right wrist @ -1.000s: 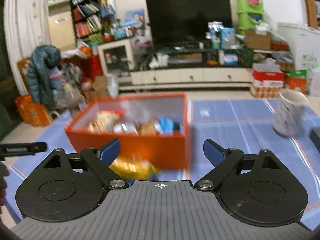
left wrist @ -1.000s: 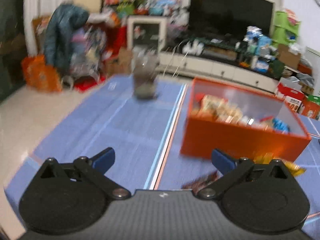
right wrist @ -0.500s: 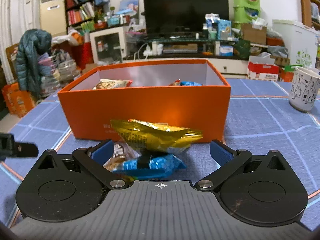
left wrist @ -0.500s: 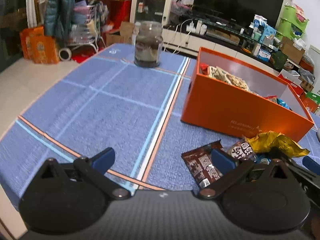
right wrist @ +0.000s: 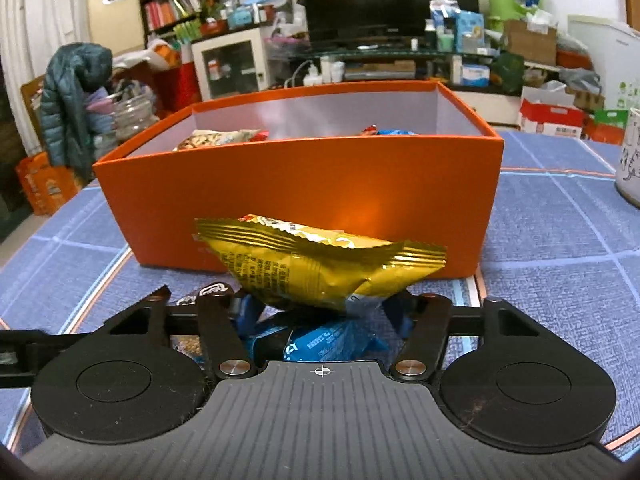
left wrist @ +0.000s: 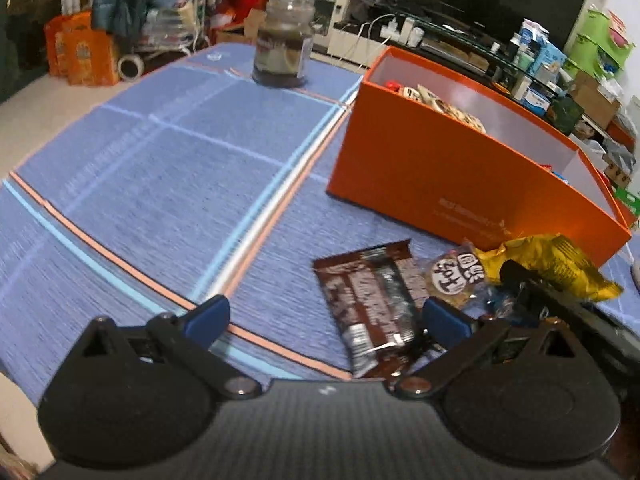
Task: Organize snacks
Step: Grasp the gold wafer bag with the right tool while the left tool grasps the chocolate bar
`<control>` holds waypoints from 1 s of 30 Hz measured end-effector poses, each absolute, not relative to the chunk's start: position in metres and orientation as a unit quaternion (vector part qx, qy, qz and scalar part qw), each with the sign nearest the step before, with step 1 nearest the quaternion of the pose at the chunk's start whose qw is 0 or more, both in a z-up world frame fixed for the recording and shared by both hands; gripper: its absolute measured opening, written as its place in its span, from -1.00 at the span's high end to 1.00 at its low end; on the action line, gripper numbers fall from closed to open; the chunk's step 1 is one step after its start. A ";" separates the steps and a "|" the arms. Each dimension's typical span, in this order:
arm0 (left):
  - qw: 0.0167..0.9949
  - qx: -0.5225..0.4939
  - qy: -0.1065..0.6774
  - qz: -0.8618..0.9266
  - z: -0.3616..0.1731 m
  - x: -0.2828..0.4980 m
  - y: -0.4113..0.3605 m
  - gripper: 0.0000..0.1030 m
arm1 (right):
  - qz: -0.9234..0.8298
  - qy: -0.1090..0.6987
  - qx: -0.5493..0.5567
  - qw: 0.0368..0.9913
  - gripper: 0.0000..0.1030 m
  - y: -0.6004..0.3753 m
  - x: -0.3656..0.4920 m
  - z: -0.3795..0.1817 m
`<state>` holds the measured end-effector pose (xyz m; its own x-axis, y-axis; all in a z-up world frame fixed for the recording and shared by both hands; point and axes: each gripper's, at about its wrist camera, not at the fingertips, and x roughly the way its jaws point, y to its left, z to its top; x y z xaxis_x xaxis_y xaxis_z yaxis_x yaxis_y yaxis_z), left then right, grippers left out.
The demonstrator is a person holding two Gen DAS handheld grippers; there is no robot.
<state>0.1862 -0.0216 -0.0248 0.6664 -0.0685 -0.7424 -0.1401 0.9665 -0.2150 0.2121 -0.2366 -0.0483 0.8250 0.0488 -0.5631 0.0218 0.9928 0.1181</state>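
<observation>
Cluttered living-room furniture, a dark television and shelving fill the top of both views; below them lies a worktop (left wrist: 168,184) covered in blue cloth with pale and orange stripes. An orange box (right wrist: 304,184) stands at the centre of the right wrist view and at the upper right of the left wrist view, with several snack packets showing above its near wall. A dark glass jar (left wrist: 284,50) stands on the worktop at the upper centre of the left wrist view, well apart from the box. A patterned mug (right wrist: 630,164) is cut by the right edge of the right wrist view.

Loose snacks lie in front of the box. The right gripper (right wrist: 320,312) has just been closing its jaws, which now press from both sides on the lower part of a yellow snack packet (right wrist: 316,264); a blue snack packet (right wrist: 320,342) lies beneath it. In the left wrist view, the left gripper (left wrist: 324,316) holds its jaws wide apart and empty above a brown chocolate wrapper (left wrist: 372,300) at lower centre. Just right of that wrapper lies a round cookie packet (left wrist: 456,276), touching the yellow packet.
</observation>
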 end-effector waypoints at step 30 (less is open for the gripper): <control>0.923 -0.044 0.381 -0.018 -0.008 0.193 -0.029 0.16 | 0.028 0.223 -0.006 0.974 0.27 -0.254 0.161 0.005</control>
